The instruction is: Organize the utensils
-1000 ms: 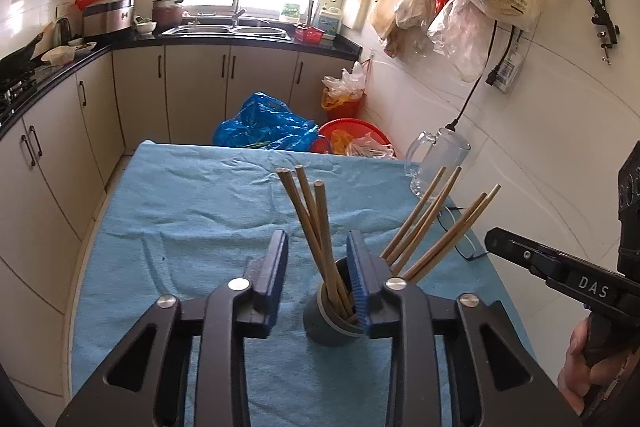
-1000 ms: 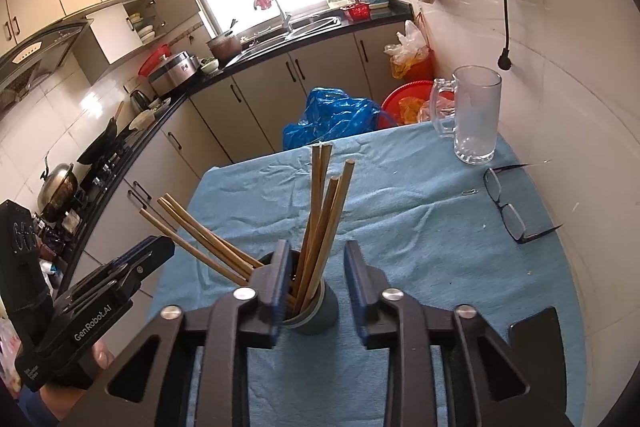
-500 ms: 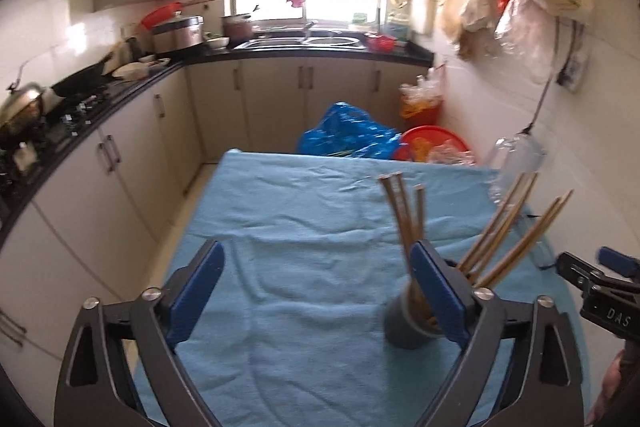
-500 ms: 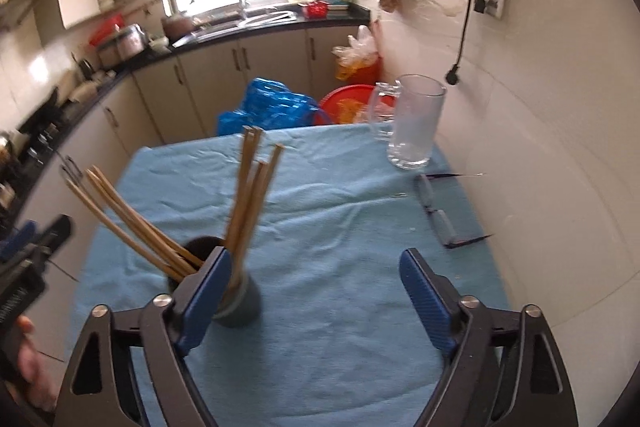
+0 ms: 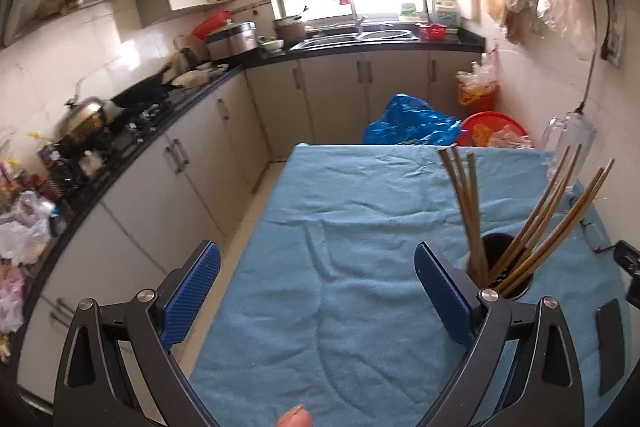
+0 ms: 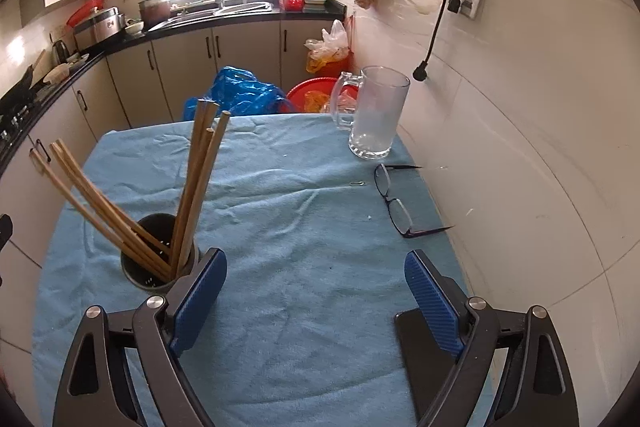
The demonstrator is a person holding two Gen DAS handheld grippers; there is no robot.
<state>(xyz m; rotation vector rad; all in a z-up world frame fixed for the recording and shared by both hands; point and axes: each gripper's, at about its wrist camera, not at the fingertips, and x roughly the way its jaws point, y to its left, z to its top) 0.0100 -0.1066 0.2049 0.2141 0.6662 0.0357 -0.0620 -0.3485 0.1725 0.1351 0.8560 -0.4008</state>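
Several wooden chopsticks [image 5: 466, 203] [image 6: 196, 187] stand fanned out in a dark round cup [image 5: 496, 245] [image 6: 146, 267] on the blue cloth [image 5: 360, 227] [image 6: 300, 227]. My left gripper [image 5: 316, 255] is open and empty, with the cup just behind its right finger, outside the jaws. The jaws of my right gripper [image 6: 316, 259] are opening, with only cloth between them; the cup stands beside its left finger, outside the jaws. A piece of the other gripper shows at the right edge of the left wrist view.
A glass mug [image 6: 376, 115] [image 5: 568, 131] stands at the far right corner by the tiled wall, with spectacles [image 6: 394, 203] in front of it. A black phone [image 6: 412, 347] [image 5: 610, 343] lies near the right edge. Kitchen cabinets and counter run along the left.
Both grippers were nearly shut around chopsticks in the cup; both have opened wide and let go. The left view swung left, the right view swung right, leaving the cup outside both jaws.
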